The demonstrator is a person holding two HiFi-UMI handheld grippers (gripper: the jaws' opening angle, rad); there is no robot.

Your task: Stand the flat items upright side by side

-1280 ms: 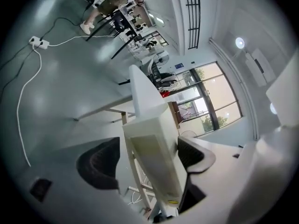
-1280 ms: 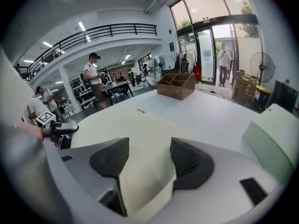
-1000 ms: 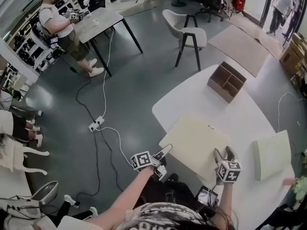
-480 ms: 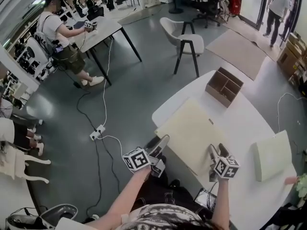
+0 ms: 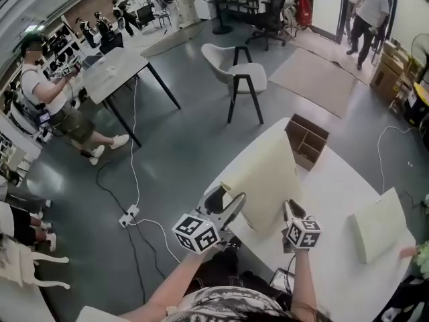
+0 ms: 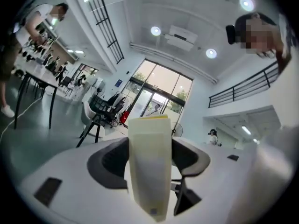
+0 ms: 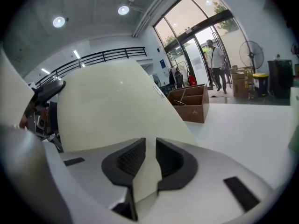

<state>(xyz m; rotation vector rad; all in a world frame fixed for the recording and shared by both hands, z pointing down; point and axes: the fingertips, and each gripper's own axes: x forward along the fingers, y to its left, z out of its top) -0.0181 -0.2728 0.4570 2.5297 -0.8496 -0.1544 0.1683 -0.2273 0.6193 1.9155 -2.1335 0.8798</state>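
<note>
Currently one board (image 5: 268, 173) tilted up, pinched by left gripper (image 5: 226, 203) and right gripper (image 5: 289, 212), jaws just closed; second board (image 5: 379, 223) flat; none upright.

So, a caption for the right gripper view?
Right gripper has just closed on the cream panel; wooden box behind.

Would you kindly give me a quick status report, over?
Left hand-held gripper and right hand-held gripper shut on cream board, jaws just closing. Board tilted up above white table. Nothing in the way.
</note>
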